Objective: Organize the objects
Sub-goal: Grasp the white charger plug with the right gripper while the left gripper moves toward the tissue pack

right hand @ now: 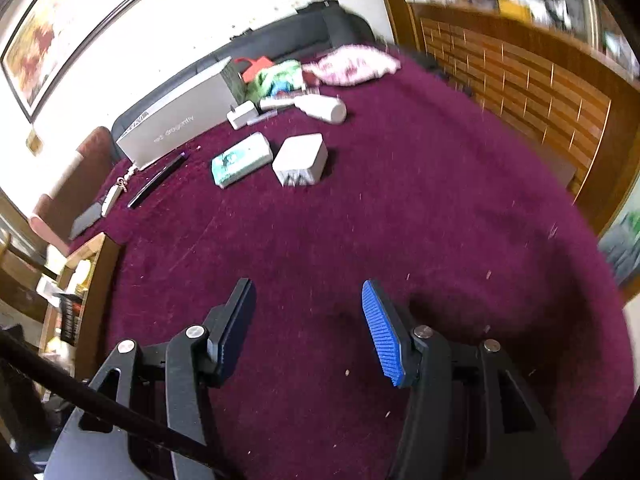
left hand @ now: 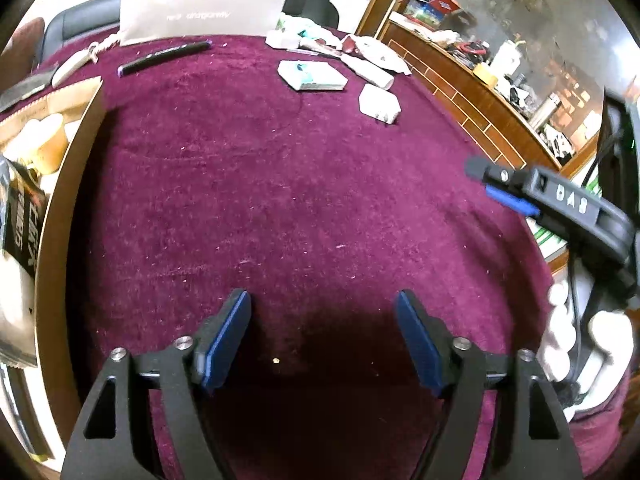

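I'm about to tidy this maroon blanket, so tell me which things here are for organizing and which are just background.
To organize: white charger, teal-printed packet, black pen, white bottle. Both grippers, left and right, are open and empty.

Just lying about: grey box, framed picture, wooden cabinet, pink pillow.

Fuzzy maroon cloth cover [left hand: 304,184], matt white plastic charger [left hand: 379,103], glossy wood cabinet [left hand: 460,96].

Lying on the blanket [right hand: 400,200]: charger [right hand: 300,160] just right of the tissue pack [right hand: 242,160], bottle [right hand: 324,109] behind both, pen [right hand: 158,180] farther left, long box [right hand: 176,126] behind the pen.
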